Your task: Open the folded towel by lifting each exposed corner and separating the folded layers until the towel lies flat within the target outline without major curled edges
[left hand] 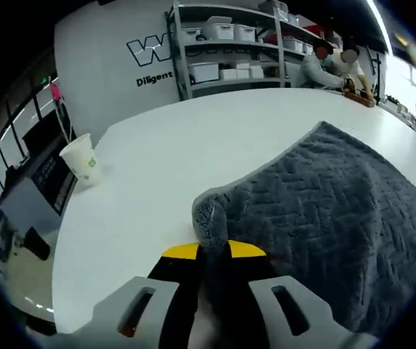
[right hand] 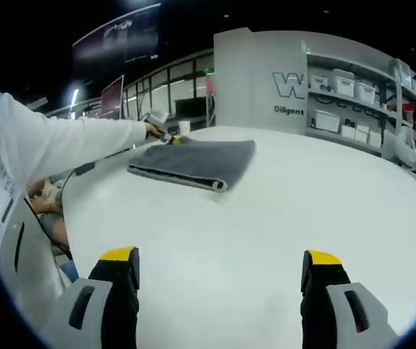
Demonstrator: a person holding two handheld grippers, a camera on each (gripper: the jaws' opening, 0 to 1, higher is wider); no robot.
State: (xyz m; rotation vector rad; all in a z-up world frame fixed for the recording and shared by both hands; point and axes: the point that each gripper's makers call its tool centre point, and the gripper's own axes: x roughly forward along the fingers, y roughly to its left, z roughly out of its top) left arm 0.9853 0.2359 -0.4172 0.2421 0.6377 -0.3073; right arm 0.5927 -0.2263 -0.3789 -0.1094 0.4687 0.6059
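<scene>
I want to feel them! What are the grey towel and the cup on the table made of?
The towel looks like soft, fluffy cloth, maybe microfibre: it has a fuzzy zigzag weave and a stitched edge. The cup looks like thin paper or plastic, white and smooth with a small green print; I can't tell which.
</scene>
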